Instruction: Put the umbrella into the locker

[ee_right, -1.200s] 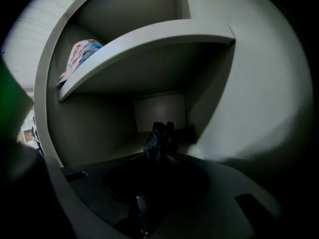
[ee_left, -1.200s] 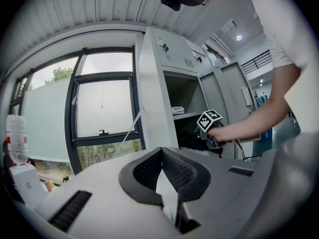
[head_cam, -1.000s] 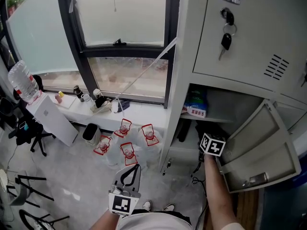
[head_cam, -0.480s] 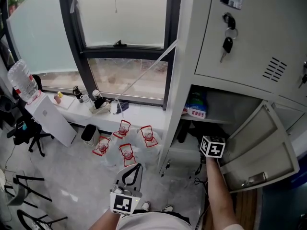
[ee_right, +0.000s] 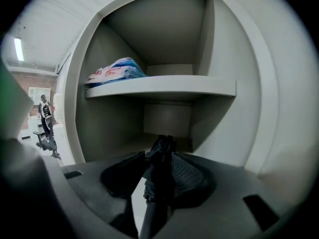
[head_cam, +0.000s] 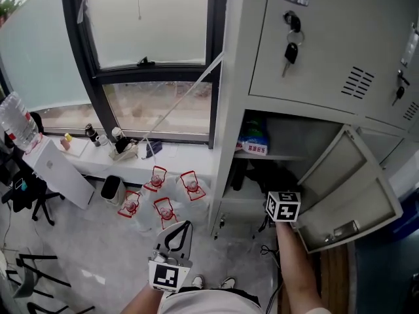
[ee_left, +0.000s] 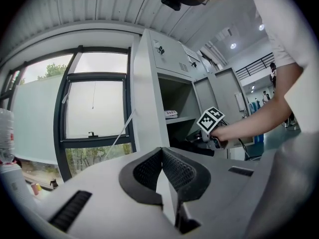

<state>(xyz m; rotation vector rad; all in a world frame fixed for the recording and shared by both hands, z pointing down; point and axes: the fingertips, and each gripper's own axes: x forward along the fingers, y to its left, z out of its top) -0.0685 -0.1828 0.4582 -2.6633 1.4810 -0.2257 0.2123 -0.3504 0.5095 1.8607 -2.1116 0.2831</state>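
Observation:
The black folded umbrella [ee_right: 158, 168] lies lengthwise between the pads of my right gripper [ee_right: 158, 153], its tip pointing into the grey locker's [head_cam: 314, 64] open lower compartment [ee_right: 169, 118]. The jaws have just been opening. The left pad stands apart from the umbrella, which leans toward the right pad. In the head view only the right gripper's marker cube [head_cam: 283, 205] shows, just before that compartment. My left gripper [head_cam: 187, 225] hangs low over the floor, shut and holding nothing.
A blue-and-white packet [ee_right: 117, 69] lies on the shelf above the compartment. The compartment's door [head_cam: 350, 195] hangs open at the right. Keys [head_cam: 289, 51] dangle from the upper door. Several water bottles with red handles [head_cam: 157, 195] stand on the floor by the window sill [head_cam: 118, 146].
The right gripper's cube has drawn back slightly from the compartment toward me. The head view has shifted a little. The left gripper has stayed where it was.

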